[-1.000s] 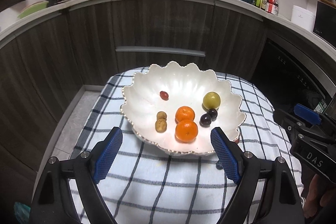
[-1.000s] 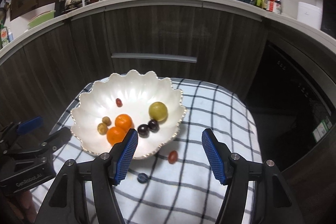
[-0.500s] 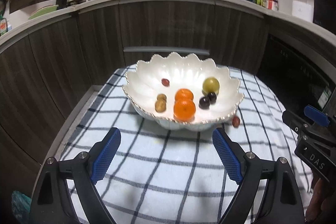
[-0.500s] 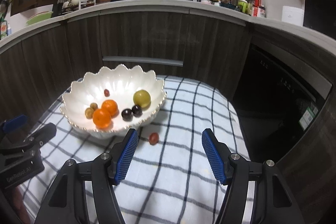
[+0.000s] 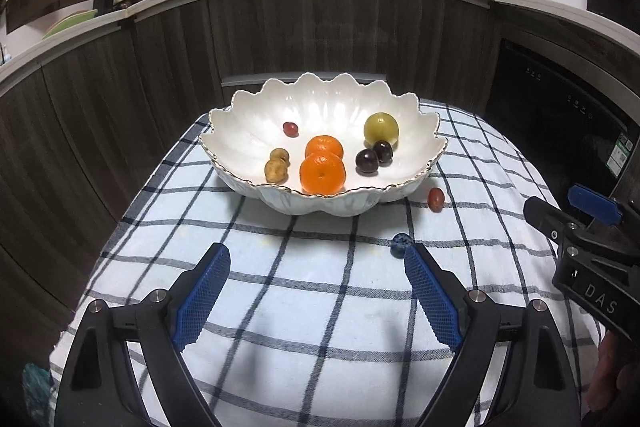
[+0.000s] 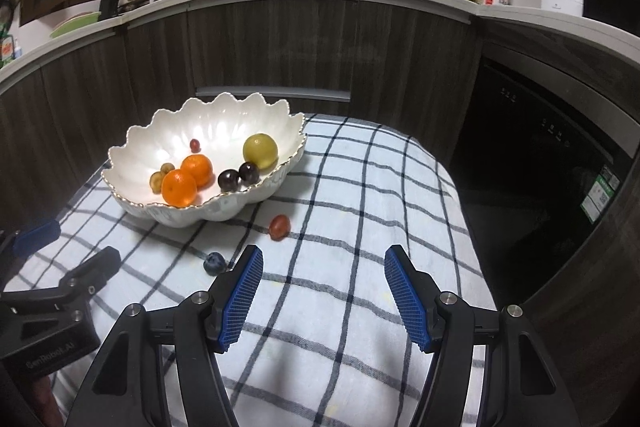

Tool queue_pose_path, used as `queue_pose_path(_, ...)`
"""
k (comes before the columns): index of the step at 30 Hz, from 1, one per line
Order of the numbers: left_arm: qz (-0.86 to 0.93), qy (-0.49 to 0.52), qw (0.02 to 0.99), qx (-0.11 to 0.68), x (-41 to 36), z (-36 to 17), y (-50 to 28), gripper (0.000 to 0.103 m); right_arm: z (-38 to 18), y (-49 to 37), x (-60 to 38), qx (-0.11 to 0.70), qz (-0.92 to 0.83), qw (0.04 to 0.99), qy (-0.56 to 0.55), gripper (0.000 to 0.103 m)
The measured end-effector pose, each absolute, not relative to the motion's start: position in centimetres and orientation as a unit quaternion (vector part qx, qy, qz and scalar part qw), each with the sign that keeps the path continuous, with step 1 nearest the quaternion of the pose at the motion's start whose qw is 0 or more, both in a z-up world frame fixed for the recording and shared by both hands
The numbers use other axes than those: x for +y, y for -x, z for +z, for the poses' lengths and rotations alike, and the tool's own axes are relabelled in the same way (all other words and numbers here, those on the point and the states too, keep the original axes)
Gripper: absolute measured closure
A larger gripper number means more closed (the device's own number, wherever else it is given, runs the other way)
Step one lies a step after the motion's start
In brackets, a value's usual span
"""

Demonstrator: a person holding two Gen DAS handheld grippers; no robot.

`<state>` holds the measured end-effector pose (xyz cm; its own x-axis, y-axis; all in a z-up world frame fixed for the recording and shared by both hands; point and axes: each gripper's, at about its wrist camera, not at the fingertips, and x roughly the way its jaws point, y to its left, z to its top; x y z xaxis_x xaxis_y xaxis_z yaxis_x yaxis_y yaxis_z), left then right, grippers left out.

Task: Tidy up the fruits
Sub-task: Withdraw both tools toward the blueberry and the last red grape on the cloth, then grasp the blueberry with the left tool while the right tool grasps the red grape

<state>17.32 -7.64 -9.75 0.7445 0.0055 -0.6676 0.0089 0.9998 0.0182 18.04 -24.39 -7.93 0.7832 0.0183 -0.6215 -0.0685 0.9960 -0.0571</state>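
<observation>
A scalloped white bowl point(image 5: 248, 131) holds two oranges point(image 5: 322, 174), a green fruit point(image 5: 381, 127) and dark grapes point(image 5: 367, 161); a red grape point(image 6: 279, 227) and a blueberry point(image 6: 214, 263) lie loose on the checked cloth point(image 5: 320, 291).

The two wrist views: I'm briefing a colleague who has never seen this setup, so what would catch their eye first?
First the white scalloped ceramic bowl at the far end of the blue-and-white checked tablecloth, with two bright orange mandarins at its front. Next, two strays on the cloth near the bowl's right side: a small red grape and a dark blue blueberry. The left gripper and right gripper, blue-padded, hang open and empty in the foreground.
</observation>
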Motion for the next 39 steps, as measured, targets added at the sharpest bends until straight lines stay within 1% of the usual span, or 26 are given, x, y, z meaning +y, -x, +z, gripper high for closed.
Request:
queue_pose_path(9, 0.03, -0.001, 0.929, 0.369, -10.0, -10.7, -18.3, 0.014, -8.1, -20.4, -24.9, 0.321, 0.105, 0.939, 0.068, 0.039)
queue_pose_path(24, 0.07, 0.042, 0.914, 0.398, -12.4, -13.3, -21.6, 0.015, -11.3, -26.8, -25.9, 0.366, 0.227, 0.896, 0.108, 0.039)
queue_pose_path(39, 0.087, 0.032, 0.907, 0.41, -14.0, -14.9, -23.2, 0.015, -13.0, -29.7, -25.1, 0.375, 0.305, 0.865, 0.134, 0.039)
